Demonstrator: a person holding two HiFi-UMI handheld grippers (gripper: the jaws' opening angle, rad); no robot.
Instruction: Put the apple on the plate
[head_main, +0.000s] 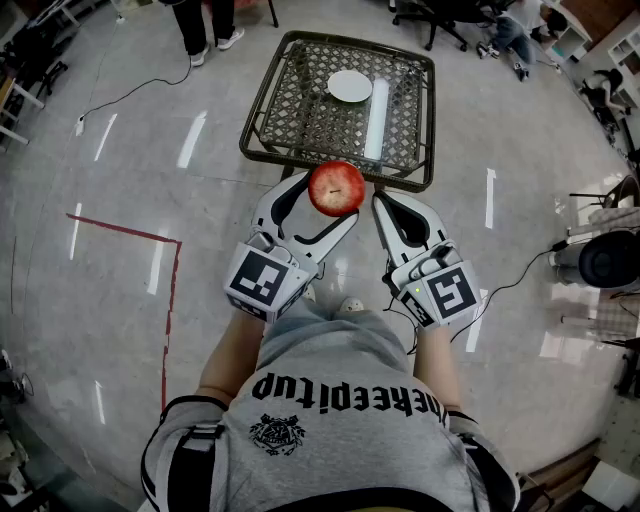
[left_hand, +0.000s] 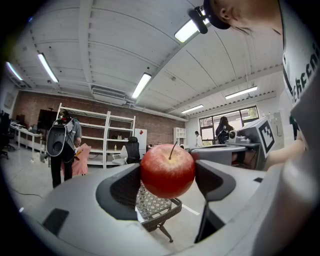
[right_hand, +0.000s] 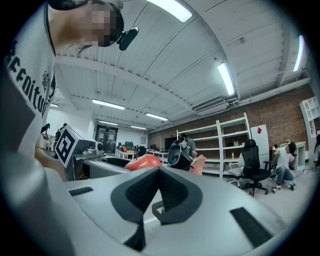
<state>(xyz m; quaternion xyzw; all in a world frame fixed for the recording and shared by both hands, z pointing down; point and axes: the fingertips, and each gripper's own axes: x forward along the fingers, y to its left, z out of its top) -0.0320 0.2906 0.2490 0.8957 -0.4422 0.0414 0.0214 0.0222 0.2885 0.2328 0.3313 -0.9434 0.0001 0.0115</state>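
We see the apple (head_main: 336, 186) held in the air between the two jaws of the left tongs (head_main: 328, 198). The jaws stand wide, one pad against each side of the fruit, with its stem pointing up. From the head view the apple covers the tips of these jaws, so the contact reads clearly only in the left gripper view.

The right tongs (right_hand: 159, 172) are closed on nothing, their pads meeting at the tip. They sit just beside the left pair, near the apple but apart from it. In the right gripper view only a red sliver of the apple rises above the grey body of the tongs.

The apple hangs over the floor, just short of the near rim of the wire-mesh worktop (head_main: 300, 120). The plate (head_main: 350, 86) lies on the far part of that worktop, well apart from the apple and bare. Beside it lies a white tube (head_main: 377, 118); we cannot tell what it is.

In the left gripper view only a corner of the worktop shows below the apple, and the plate is hidden there.
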